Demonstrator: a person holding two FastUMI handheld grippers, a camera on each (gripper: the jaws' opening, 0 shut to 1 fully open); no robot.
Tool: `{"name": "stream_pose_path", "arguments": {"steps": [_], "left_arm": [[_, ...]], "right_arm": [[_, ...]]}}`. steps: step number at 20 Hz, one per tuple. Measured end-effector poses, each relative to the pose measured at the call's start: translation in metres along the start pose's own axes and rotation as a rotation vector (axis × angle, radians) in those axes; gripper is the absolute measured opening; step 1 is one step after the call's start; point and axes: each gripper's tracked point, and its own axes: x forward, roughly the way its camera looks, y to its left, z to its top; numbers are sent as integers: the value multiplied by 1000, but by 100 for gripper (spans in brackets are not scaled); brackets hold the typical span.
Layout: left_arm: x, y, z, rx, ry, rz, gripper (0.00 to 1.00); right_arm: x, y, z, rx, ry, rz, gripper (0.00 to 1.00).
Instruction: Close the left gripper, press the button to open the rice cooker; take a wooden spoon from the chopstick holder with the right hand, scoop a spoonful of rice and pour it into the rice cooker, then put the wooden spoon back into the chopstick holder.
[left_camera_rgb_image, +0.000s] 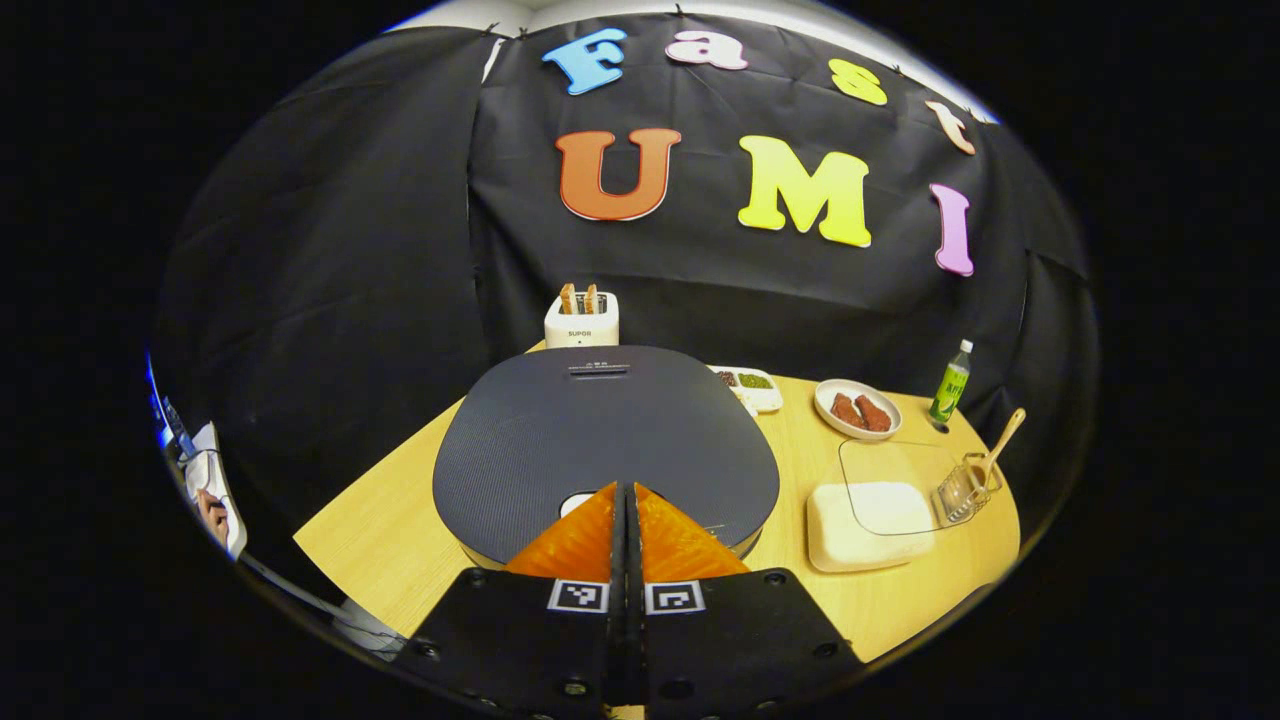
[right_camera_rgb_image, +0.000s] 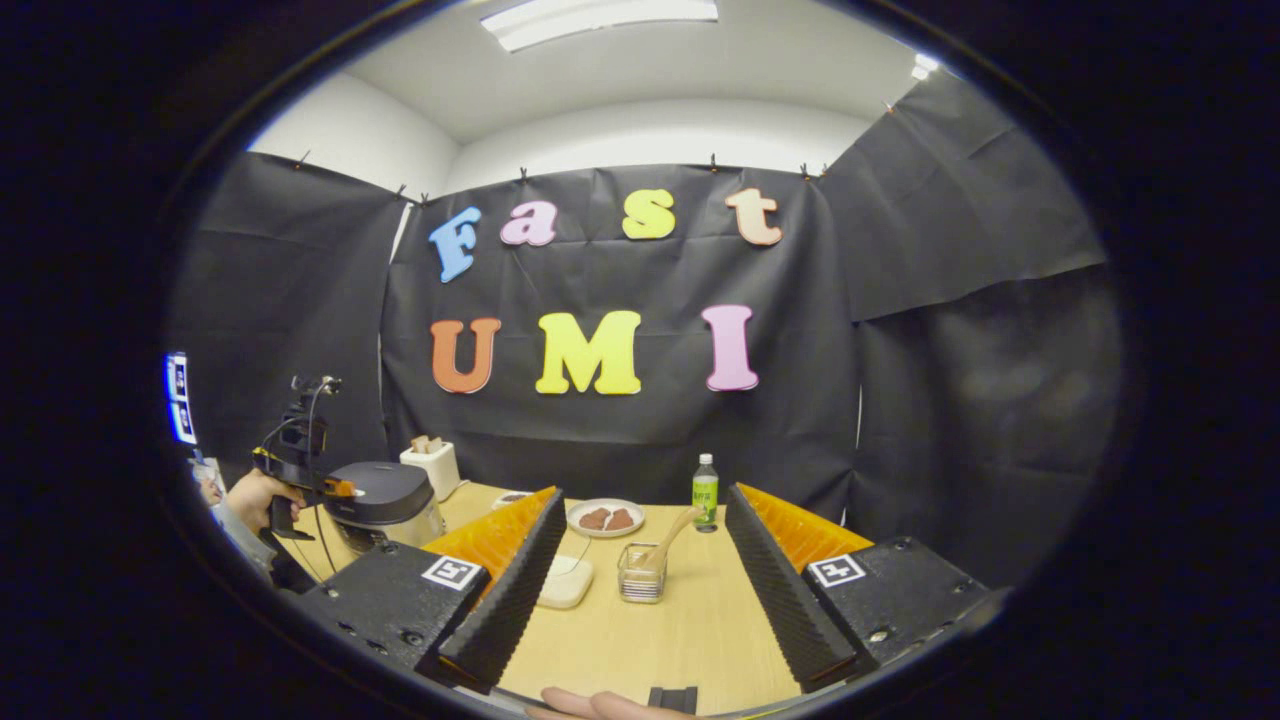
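Cooker (left_camera_rgb_image: 605, 445) sits lower centre, lid down; left gripper (left_camera_rgb_image: 626, 500) has fingers pressed together on nothing, tips at the lid's front edge, likely lined up to push the button. Right gripper (right_camera_rgb_image: 640, 560) waits with fingers wide apart, aimed at spoon (right_camera_rgb_image: 672, 530) in holder (right_camera_rgb_image: 641, 575) mid-frame.

A pale wooden table (right_camera_rgb_image: 690, 620) carries the dark rice cooker (left_camera_rgb_image: 600, 440) at its left end. Behind the cooker stands a white toaster (left_camera_rgb_image: 581, 318); to its right sit a small divided dish (left_camera_rgb_image: 752, 384), a plate (left_camera_rgb_image: 857, 408), a green bottle (left_camera_rgb_image: 951, 380), a lidded rice container (left_camera_rgb_image: 866, 522) and the clear chopstick holder (left_camera_rgb_image: 965, 490).
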Motion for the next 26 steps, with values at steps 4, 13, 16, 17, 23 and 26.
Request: {"name": "stream_pose_path", "arguments": {"steps": [4, 13, 16, 17, 23, 26], "left_arm": [[-26, -5, 34, -30, -112, -16, 0], [-122, -18, 94, -12, -347, -64, 93], [-156, -25, 102, -1, -412, -96, 95], [-168, -27, 104, 8, -434, -105, 95], [-227, -37, 88, 69, -523, -109, 94], [-249, -39, 83, 102, -565, -101, 94]], "right_arm": [[2, -1, 2, 1, -17, -24, 100], [15, 12, -6, 45, -20, -3, 100], [22, 11, -11, 69, -11, -7, 100], [25, 10, -11, 70, -26, -6, 100], [54, 9, -35, 70, -15, -11, 100], [76, 5, -52, 78, 10, -11, 100]]}}
